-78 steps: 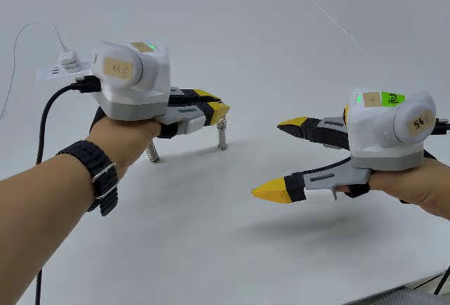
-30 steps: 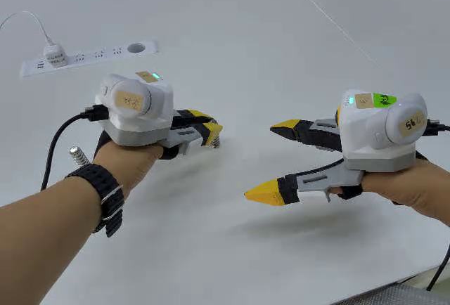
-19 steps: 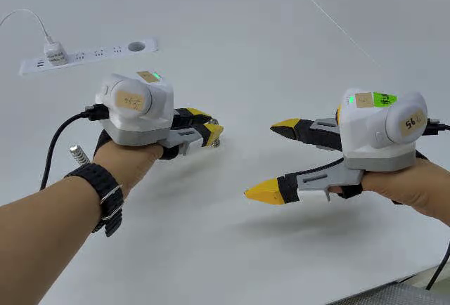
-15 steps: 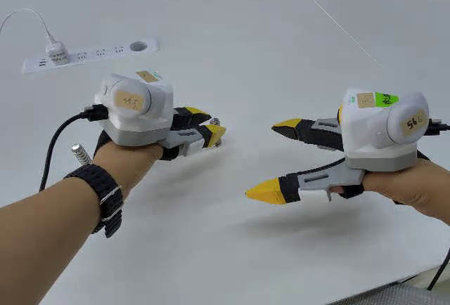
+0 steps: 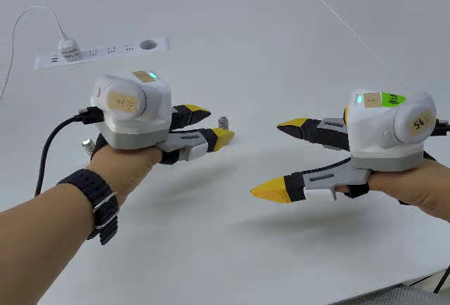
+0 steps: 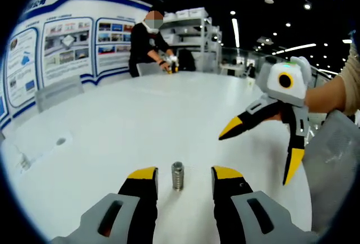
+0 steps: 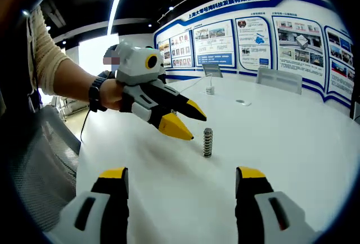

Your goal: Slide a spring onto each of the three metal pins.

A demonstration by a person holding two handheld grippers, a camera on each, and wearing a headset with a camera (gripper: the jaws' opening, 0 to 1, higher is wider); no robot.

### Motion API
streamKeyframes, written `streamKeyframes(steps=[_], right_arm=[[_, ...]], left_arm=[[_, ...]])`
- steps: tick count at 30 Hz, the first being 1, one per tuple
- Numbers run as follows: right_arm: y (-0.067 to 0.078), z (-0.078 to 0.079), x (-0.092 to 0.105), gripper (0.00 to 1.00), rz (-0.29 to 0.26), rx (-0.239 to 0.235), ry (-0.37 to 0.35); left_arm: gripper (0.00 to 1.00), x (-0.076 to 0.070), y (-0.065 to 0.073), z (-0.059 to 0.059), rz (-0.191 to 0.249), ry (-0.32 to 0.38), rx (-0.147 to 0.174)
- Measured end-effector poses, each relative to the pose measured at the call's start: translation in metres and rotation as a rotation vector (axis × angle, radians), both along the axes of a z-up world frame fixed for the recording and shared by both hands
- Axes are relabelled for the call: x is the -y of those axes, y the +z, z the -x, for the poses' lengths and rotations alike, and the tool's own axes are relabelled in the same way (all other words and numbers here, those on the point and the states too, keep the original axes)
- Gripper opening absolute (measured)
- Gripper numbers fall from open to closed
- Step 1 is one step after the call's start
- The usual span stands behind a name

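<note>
Left hand-held gripper [image 5: 217, 125], yellow-tipped jaws apart, before an upright spring-wrapped metal pin [image 6: 178, 175]; right hand-held gripper [image 5: 268, 159] wide apart too.

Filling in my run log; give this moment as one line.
left gripper: open, sprung pin upright between its tips, untouched | right gripper: open, empty, above table

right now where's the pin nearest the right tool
Head view, left of centre: the pin stands on the table just beyond the open left tool.
</note>
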State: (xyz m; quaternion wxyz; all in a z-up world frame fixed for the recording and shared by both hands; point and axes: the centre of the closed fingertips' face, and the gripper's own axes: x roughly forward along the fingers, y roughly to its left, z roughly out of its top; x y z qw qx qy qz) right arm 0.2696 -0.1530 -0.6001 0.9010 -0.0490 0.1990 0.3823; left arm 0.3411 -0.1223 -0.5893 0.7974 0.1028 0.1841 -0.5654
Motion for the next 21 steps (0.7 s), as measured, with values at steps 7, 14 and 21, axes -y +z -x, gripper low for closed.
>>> streamKeyframes(steps=[7,14,21], right_arm=[[0.000,-0.002,0.001,0.79,0.004,0.001,0.004],[0.001,-0.002,0.003,0.79,0.014,0.002,0.009],[0.003,-0.002,0.002,0.79,0.020,0.004,0.013]], left_arm=[[0.40,-0.005,0.008,0.012,0.019,-0.009,0.001],[0.42,-0.016,0.013,0.027,0.028,-0.021,0.007],[0.45,-0.036,0.012,0.041,0.025,-0.017,0.006]])
